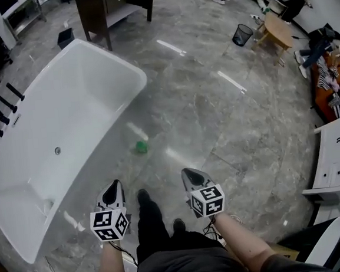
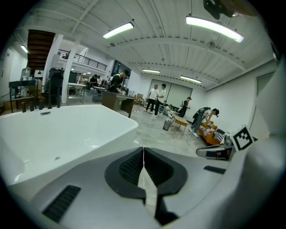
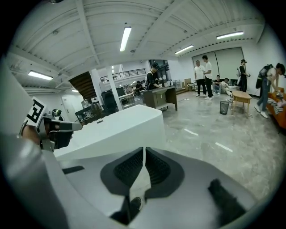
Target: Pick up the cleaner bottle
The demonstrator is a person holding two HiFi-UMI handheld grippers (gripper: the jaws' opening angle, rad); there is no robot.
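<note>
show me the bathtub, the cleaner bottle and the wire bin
bathtub (image 1: 84, 98), head view, its bare inner wall
cleaner bottle (image 1: 141, 147), head view, its green end
wire bin (image 1: 242, 35), head view, its mesh side

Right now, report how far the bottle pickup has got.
Nothing is done yet. The left tool and right tool are both shut and empty. The cleaner bottle, apparently the green object on the floor beside the bathtub, lies untouched. Left: reach it, open, grip, lift.

open marble floor (image 1: 216, 122) ahead, white bathtub (image 1: 132, 100) blocking the left
</note>
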